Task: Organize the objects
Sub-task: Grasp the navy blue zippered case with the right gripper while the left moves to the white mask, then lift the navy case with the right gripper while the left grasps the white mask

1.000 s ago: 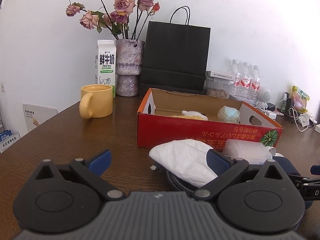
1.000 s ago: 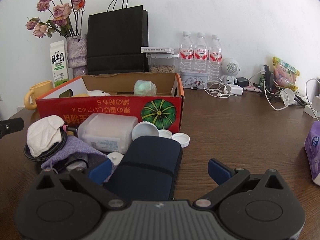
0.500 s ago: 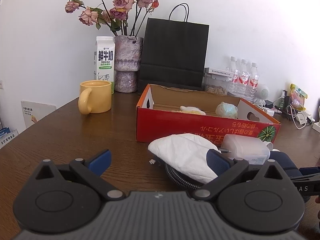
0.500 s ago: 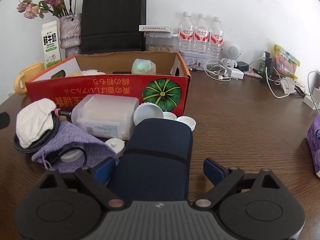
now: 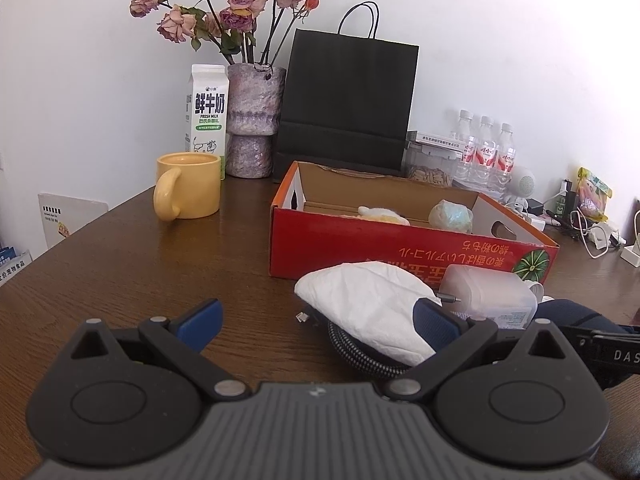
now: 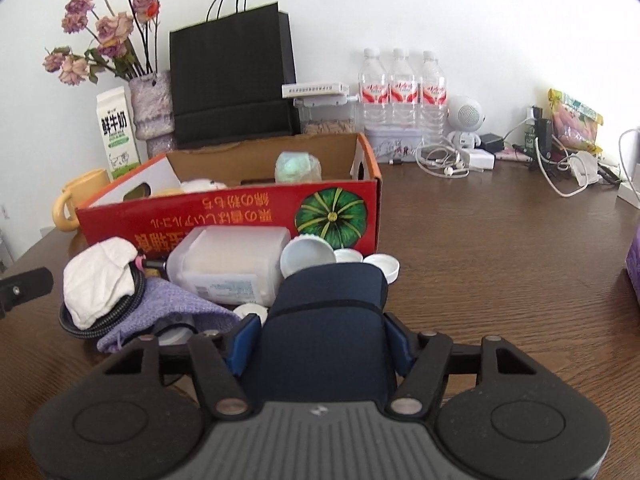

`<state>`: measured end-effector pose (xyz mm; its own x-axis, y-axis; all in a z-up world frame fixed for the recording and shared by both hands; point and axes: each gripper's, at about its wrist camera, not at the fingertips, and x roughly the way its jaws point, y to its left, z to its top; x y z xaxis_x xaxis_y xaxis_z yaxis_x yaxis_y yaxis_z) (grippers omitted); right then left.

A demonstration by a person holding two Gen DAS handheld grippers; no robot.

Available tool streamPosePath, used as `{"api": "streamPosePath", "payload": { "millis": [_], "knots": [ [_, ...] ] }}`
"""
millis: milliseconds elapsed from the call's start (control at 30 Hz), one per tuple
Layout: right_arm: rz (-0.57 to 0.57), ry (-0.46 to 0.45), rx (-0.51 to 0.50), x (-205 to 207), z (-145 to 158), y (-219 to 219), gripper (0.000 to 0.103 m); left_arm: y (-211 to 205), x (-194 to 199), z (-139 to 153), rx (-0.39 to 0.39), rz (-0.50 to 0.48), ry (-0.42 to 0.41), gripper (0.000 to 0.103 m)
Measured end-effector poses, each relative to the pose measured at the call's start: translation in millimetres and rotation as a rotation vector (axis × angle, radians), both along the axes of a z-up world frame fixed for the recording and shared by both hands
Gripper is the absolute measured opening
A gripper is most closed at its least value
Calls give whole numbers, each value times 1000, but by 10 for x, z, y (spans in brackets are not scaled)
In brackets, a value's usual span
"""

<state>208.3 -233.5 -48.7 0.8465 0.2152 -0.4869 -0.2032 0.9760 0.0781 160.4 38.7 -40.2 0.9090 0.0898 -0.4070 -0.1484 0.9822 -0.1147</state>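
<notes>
You cannot see the near end of the dark navy fabric case [image 6: 328, 336]; the gripper body covers it. The purple packet [image 6: 633, 268] is cut off by the right edge. The small soft items inside the red cardboard box [image 6: 224, 216] are half hidden behind its front wall, unidentifiable.

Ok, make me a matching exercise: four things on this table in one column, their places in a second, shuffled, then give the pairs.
Things:
1. yellow ceramic mug
2. dark blue fabric case
3. crumpled white tissue
4. pale green wrapped ball

Places:
A. inside the red cardboard box
B. on the coiled black cable
C. in front of the white milk carton
D. between the right tongs

Pairs: 1-C, 2-D, 3-B, 4-A
</notes>
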Motion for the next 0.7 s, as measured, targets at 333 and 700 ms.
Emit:
{"api": "streamPosePath", "payload": {
  "millis": [333,700],
  "knots": [
    [6,-118,47,-155,109,-101,23,-13,44,-35,5,14,34,103],
    [2,86,-48,112,-62,30,72,-12,60,-51,8,32,48,103]
  ]
}}
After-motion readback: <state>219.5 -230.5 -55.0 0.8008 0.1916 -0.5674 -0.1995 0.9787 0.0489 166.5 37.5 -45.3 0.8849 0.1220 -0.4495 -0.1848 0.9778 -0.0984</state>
